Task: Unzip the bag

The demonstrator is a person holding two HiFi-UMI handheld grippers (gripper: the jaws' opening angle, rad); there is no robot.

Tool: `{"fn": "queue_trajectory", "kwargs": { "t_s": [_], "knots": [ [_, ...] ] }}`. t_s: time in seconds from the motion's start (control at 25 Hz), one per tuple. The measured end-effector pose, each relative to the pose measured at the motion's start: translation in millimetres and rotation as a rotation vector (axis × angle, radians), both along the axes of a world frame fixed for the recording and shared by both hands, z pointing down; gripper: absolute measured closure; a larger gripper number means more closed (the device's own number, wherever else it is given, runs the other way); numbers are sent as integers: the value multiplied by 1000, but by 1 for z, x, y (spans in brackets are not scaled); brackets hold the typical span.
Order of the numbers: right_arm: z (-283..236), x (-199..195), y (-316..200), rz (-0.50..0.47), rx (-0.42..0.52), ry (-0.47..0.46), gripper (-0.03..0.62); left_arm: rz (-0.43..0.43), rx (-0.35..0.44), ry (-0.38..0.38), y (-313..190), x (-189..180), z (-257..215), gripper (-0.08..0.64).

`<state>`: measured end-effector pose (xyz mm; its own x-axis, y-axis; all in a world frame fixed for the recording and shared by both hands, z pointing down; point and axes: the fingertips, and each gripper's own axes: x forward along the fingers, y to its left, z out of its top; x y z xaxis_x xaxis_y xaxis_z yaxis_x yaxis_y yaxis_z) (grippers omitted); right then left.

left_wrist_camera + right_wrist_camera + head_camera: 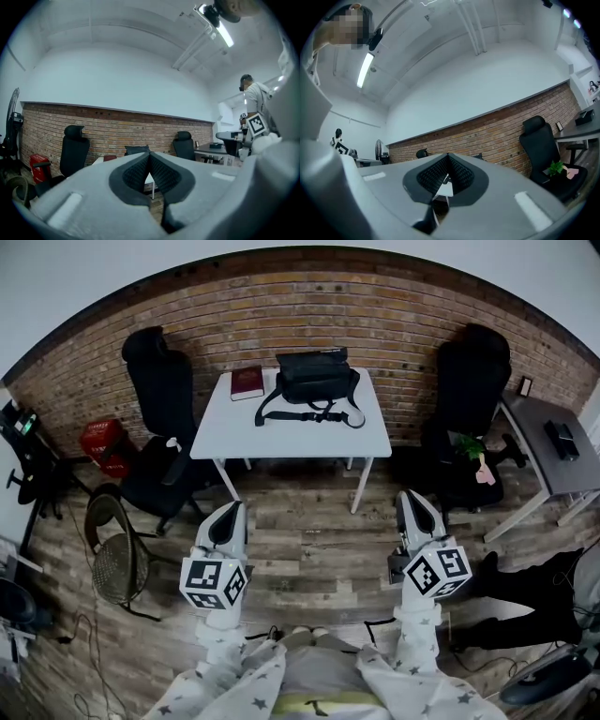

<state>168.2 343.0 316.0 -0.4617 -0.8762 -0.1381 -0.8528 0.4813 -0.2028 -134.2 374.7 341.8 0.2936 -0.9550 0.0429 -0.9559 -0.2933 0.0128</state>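
Note:
A black bag (314, 377) with a long strap lies on the white table (292, 441) at the far side of the room; its top (137, 150) peeks over my left jaws in the left gripper view. Both grippers are held low over the wooden floor, well short of the table. My left gripper (232, 509) is shut with nothing between its pads (149, 156). The right gripper (410, 495) is also shut and empty, its tips (448, 157) meeting in the right gripper view.
A dark red book (247, 383) lies on the table left of the bag. Black office chairs stand at the left (161, 399) and right (473, 390) of the table. A grey desk (553, 456) is at the right, a wire stool (117, 554) and red crate (103, 444) at the left.

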Motion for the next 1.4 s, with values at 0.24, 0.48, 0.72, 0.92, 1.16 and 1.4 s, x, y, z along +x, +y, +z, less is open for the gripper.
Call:
{"fn": "queue_trajectory", "kwargs": {
  "t_s": [0.24, 0.48, 0.72, 0.92, 1.16, 1.4],
  "knots": [
    [12, -4, -6, -33, -22, -11, 584, -27, -26, 16, 7, 2, 13, 561],
    [10, -1, -30, -48, -28, -18, 584, -47, -35, 2, -16, -6, 11, 561],
    [17, -11, -84, -51, -44, -17, 584, -40, -36, 11, -67, -13, 19, 561],
    [23, -24, -147, -44, -52, -2, 584, -30, -32, 15, -135, -25, 19, 561],
    [22, -31, -213, -6, -65, -11, 584, 4, -40, 21, -211, -35, 17, 561],
    [23, -41, -266, 19, -57, -33, 584, 36, -37, 22, -273, -44, 19, 561]
  ]
}}
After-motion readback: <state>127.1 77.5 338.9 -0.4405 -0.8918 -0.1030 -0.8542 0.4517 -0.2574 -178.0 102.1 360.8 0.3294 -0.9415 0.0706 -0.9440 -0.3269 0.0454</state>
